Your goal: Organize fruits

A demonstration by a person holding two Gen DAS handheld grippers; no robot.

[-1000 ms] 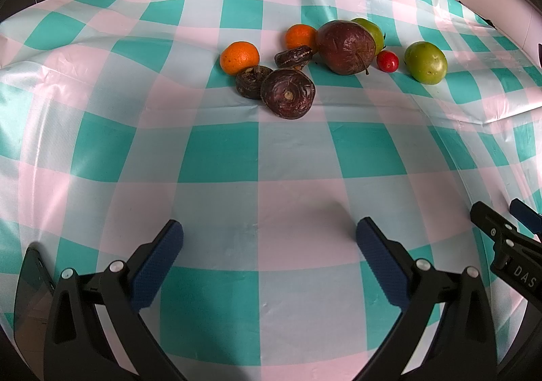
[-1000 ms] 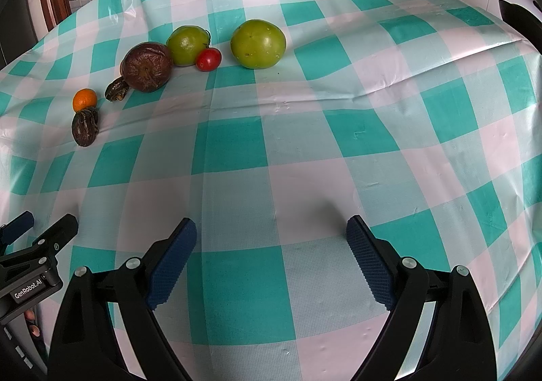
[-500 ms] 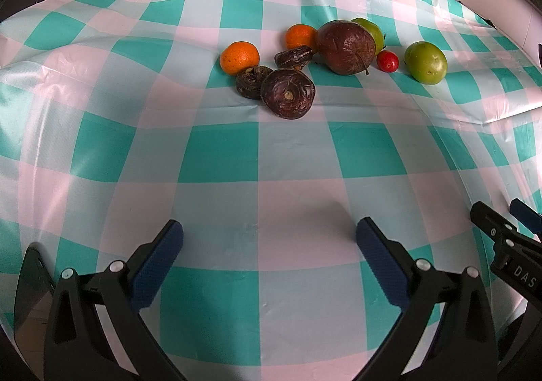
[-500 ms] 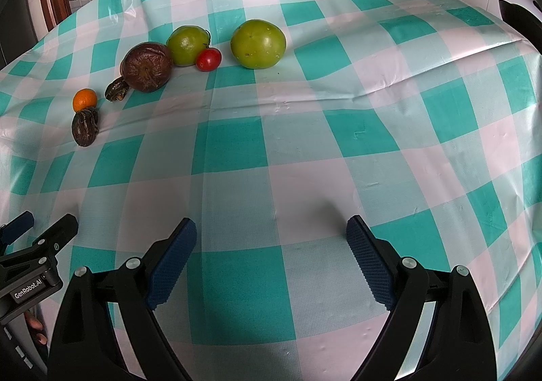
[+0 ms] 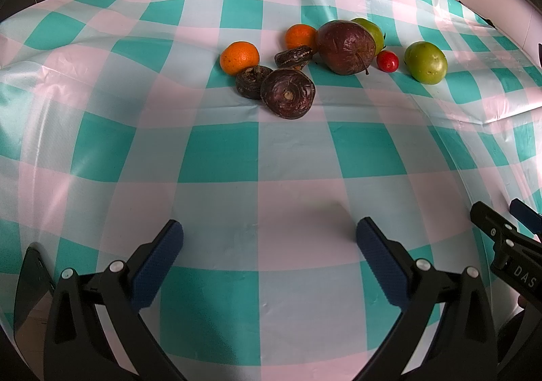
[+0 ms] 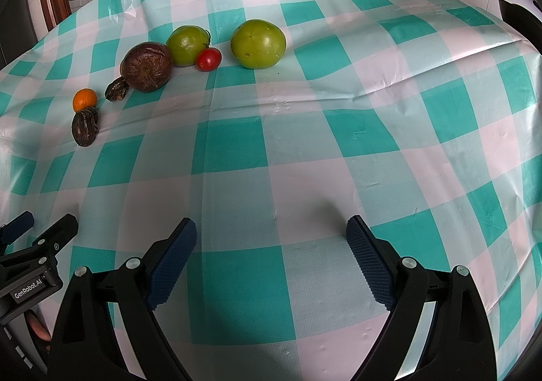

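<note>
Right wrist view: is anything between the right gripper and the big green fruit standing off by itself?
Nothing visible. The right gripper is open over bare checked tablecloth, and only cloth lies between it and the big green fruit. The small red fruit sits beside it, to the left of that line.

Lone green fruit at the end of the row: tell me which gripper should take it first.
Right, probably. The right gripper is open and empty, and the green fruit lies almost straight ahead of it. From the left gripper, also open, the same fruit sits far right, beyond the red tomato.

Left claw gapes empty over checked cloth; fruits clustered well beyond (oranges, green ones).
</note>
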